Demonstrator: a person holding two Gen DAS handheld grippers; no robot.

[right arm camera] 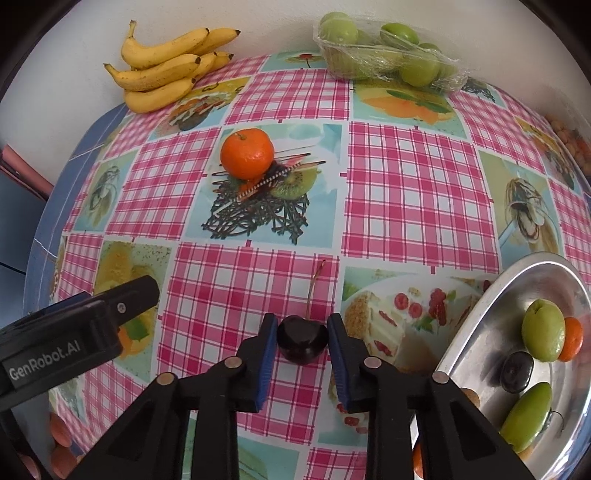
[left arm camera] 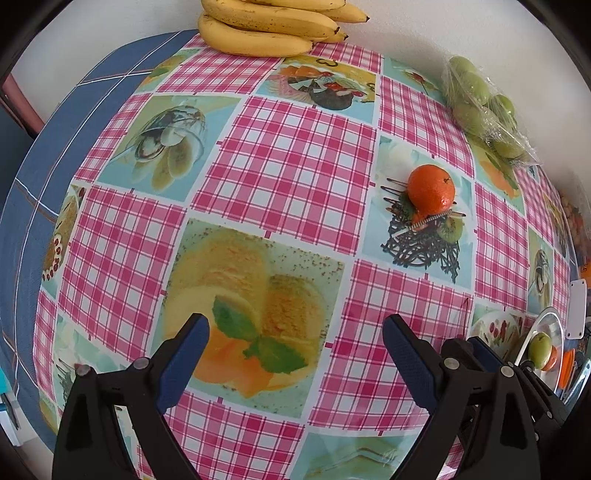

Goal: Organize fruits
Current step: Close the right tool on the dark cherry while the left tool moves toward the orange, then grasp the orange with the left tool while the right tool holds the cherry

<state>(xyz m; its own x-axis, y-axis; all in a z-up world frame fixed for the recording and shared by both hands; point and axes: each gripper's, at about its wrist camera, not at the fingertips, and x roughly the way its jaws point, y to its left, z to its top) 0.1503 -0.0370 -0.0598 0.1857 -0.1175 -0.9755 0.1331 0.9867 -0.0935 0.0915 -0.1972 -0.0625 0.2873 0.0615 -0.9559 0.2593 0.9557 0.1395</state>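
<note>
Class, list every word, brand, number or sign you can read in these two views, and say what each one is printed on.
"GenRobot.AI": white lettering on the black body of the left gripper, seen in the right wrist view.
No other readable text: the tablecloth shows only printed dessert pictures and pink checks, and the wrapped tray of green fruit shows no label.

L wrist cam: on left gripper (left arm camera: pixel 295 350), looks steeply down along its fingers, fairly close above the pink-checked plastic tablecloth (left arm camera: pixel 295 155). R wrist cam: on right gripper (right arm camera: pixel 302 336), same steep downward look, close over cloth further right.

Shared: round orange mandarin (left arm camera: pixel 431 190), yellow banana bunch (left arm camera: pixel 273 26) at far edge, wrapped tray of green plums (left arm camera: pixel 484 107), shiny metal plate (left arm camera: pixel 554 332) at right. Each cam catches the other gripper at frame edge.
</note>
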